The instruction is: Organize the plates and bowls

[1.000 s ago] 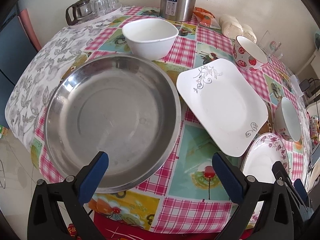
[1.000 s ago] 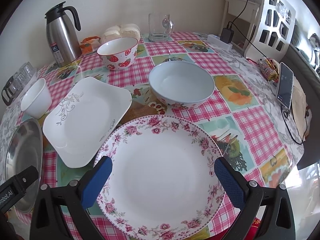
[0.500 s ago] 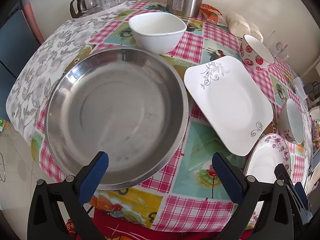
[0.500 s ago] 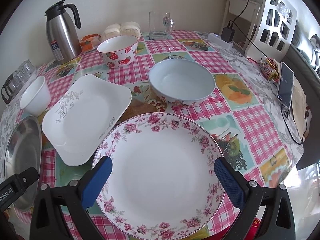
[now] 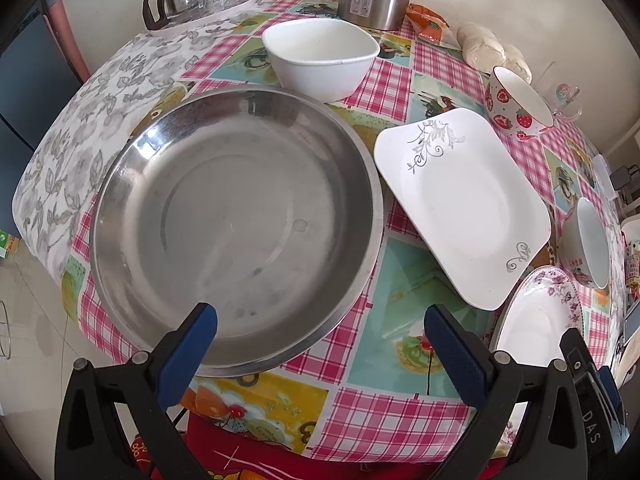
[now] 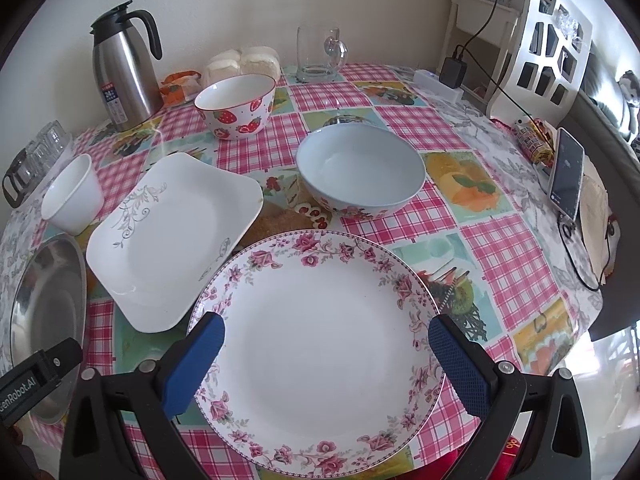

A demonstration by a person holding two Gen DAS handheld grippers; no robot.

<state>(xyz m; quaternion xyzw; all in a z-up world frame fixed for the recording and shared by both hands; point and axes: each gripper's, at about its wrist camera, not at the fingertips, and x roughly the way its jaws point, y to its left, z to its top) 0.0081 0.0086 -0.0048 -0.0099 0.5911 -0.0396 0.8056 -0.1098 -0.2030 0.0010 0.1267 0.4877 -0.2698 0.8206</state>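
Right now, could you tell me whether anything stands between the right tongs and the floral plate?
Nothing visible does. The right tongs are open directly over the floral plate, with the square white plate off to its left.

The tablecloth (image 6: 404,220) has pink-and-white checks mixed with coloured fruit pictures, and a grey leaf print at its edges. The round plate (image 6: 320,344) is white with a border of pink roses. The square plate (image 5: 464,204) is white with grey scrolls in two corners. One bowl (image 6: 236,106) is white with red strawberries, another bowl (image 6: 360,170) is pale blue inside, and the small bowl (image 5: 320,60) is plain white. The metal dish (image 5: 236,224) is silver. Both grippers have blue pads (image 5: 188,348) on black arms.
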